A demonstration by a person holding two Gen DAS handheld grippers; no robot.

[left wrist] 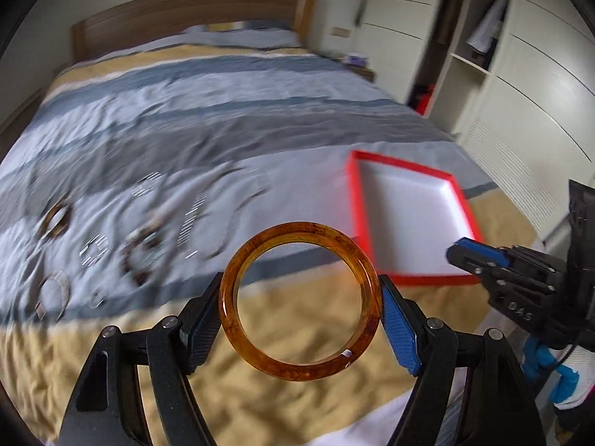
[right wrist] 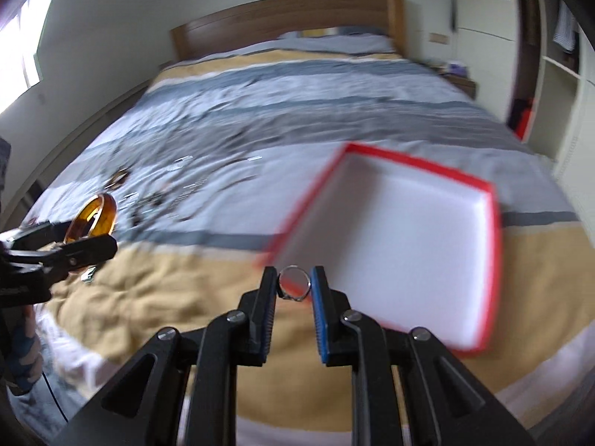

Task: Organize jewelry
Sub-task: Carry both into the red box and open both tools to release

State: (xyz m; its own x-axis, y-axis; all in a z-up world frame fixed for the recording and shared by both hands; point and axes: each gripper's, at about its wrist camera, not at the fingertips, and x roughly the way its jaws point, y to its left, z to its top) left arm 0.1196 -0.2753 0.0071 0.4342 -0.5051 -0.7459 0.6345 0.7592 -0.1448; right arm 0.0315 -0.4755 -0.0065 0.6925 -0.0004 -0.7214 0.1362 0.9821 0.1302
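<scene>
My left gripper (left wrist: 300,303) is shut on an amber bangle (left wrist: 238,327) and holds it above the bed's yellow band; the bangle also shows in the right wrist view (right wrist: 106,219). My right gripper (right wrist: 294,285) is shut on a small silver ring (right wrist: 285,290), held just left of the near corner of the red-rimmed white tray (right wrist: 493,230). The tray (left wrist: 356,204) lies on the bed to the right. The right gripper (left wrist: 459,252) shows at the tray's near right corner in the left wrist view.
Several bracelets, bangles and chains (left wrist: 145,245) lie scattered on the striped bedcover (left wrist: 186,111) to the left of the tray. A wooden headboard (left wrist: 193,11) is at the far end. White wardrobes (left wrist: 520,93) stand to the right.
</scene>
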